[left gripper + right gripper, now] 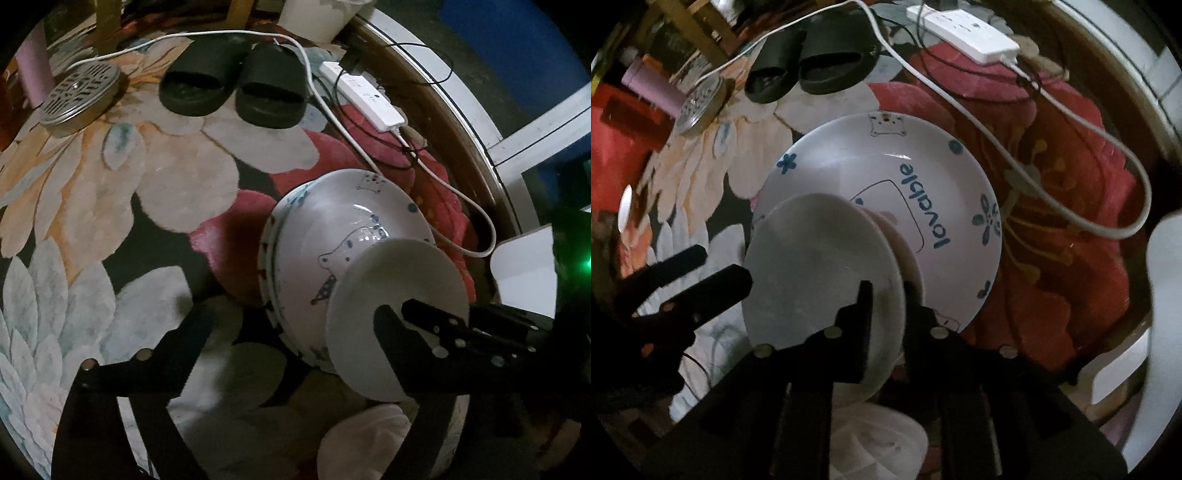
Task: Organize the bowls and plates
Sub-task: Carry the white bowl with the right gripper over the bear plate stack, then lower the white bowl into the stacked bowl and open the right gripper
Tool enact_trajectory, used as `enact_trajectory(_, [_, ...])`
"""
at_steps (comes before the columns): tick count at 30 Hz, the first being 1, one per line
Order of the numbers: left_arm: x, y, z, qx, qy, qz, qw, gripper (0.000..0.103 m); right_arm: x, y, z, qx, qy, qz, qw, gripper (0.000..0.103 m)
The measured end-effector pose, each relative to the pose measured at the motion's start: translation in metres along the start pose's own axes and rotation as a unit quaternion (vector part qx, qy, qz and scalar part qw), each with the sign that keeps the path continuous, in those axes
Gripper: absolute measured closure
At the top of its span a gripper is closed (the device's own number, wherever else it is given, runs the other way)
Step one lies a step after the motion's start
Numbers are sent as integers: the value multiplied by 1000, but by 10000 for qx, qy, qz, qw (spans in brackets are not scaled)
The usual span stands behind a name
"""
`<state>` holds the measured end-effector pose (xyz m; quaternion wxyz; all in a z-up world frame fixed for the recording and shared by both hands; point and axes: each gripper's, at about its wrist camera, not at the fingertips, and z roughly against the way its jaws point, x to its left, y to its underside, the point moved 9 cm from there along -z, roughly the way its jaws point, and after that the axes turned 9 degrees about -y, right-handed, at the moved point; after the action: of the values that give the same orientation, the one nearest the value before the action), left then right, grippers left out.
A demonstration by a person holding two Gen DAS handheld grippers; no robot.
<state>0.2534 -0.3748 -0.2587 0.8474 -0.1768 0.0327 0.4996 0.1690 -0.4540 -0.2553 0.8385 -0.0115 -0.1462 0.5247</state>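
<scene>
One floral rug [110, 206] covers the floor. On its red part lies a stack of decorated plates [923, 177], at least two by the rims seen. One small plain white plate [820, 280] is tilted over the stack's near edge. The right gripper [886, 295] pinches this plate's rim between its fingers. The left gripper [291, 332] stands wide apart, holding nothing. Far off sit two black slippers [236, 88], one white power strip [365, 98] and one round metal tin [81, 96].
</scene>
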Motion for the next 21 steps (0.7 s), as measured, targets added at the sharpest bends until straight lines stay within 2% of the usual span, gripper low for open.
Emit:
enact_trajectory(2, [4, 1, 0, 3, -5, 33, 10000, 11, 8, 1, 2, -29, 28, 189, 9998, 59])
enact_trajectory(6, [12, 2, 2, 5, -30, 113, 9999, 10, 12, -1, 8, -103, 138, 320, 9993, 46])
enact_trajectory(8, [15, 2, 3, -21, -56, 115, 9999, 10, 11, -4, 12, -187, 221, 315, 9991, 32])
enact_trajectory(11, [19, 1, 5, -54, -96, 142, 9998, 8, 8, -8, 23, -344, 343, 318, 9983, 19])
enact_trajectory(13, [22, 0, 6, -61, -123, 156, 9998, 8, 6, -10, 29, -458, 384, 275, 9978, 12])
enact_trajectory(15, [25, 0, 5, -60, -147, 161, 9997, 8, 2, -12, 32, -541, 434, 214, 9974, 11])
enact_trajectory(21, [31, 0, 7, -90, -235, 148, 9996, 8, -2, -10, 25, -405, 362, 51, 9985, 8])
